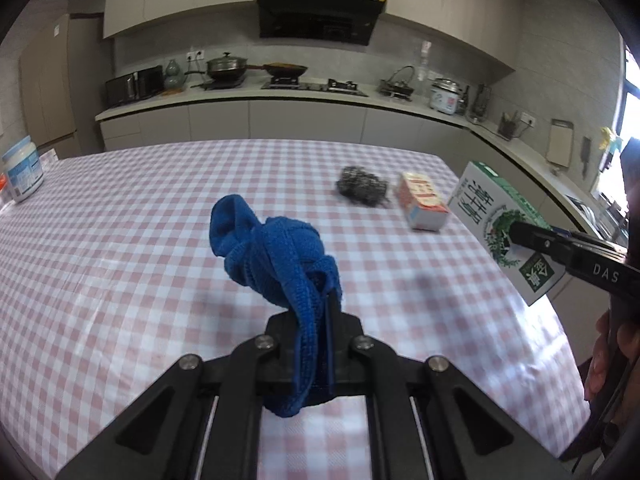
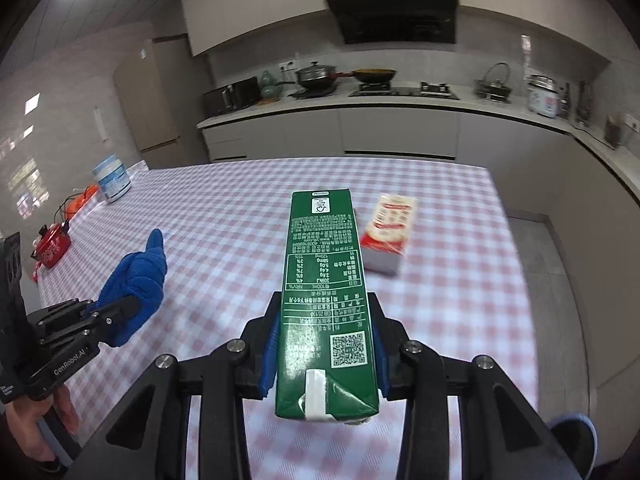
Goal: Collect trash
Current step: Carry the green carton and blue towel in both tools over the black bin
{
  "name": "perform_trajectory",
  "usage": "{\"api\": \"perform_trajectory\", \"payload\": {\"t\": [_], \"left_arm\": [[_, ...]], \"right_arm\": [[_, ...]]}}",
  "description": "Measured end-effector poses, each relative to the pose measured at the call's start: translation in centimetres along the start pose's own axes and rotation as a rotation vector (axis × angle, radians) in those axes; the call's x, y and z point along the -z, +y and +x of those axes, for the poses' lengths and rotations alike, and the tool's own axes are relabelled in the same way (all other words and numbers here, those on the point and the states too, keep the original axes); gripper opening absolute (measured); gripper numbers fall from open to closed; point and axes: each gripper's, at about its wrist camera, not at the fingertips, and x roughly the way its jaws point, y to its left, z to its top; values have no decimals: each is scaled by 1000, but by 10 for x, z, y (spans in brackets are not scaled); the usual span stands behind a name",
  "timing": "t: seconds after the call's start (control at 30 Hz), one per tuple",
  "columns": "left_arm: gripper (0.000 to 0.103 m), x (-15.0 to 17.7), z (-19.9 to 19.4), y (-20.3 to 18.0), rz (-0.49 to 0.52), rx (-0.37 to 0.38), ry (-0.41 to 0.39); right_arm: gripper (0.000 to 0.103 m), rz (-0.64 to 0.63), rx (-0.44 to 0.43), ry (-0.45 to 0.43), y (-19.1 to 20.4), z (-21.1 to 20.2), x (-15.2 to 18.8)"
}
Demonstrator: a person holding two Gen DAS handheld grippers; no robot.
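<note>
The left gripper (image 1: 320,320) pinches only a fold of the blue cloth (image 1: 272,248), which could slip free; the right gripper (image 2: 326,344) clamps the green carton (image 2: 324,280) firmly.

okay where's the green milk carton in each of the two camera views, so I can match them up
Left wrist view: the green carton is at the far right edge, above the table, held by the right gripper.
Right wrist view: the carton fills the centre foreground, clamped between the gripper's blue pads.
Shared landmark: the red and white box lying on the checked tablecloth, just beyond the carton in both.
</note>
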Motion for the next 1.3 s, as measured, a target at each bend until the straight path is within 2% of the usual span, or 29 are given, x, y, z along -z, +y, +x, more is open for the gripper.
{"api": "perform_trajectory", "payload": {"t": [0.4, 0.7, 0.97, 1.3], "left_arm": [[10, 24, -36, -97, 143, 193, -18], [10, 23, -42, -164, 214, 284, -28], [10, 29, -43, -225, 254, 319, -36], [10, 37, -31, -316, 253, 303, -18]], "right_arm": [[40, 122, 203, -42, -57, -140, 78], [40, 190, 304, -72, -101, -207, 106], [40, 231, 345, -77, -164, -249, 137], [40, 219, 318, -39, -254, -270, 160]]}}
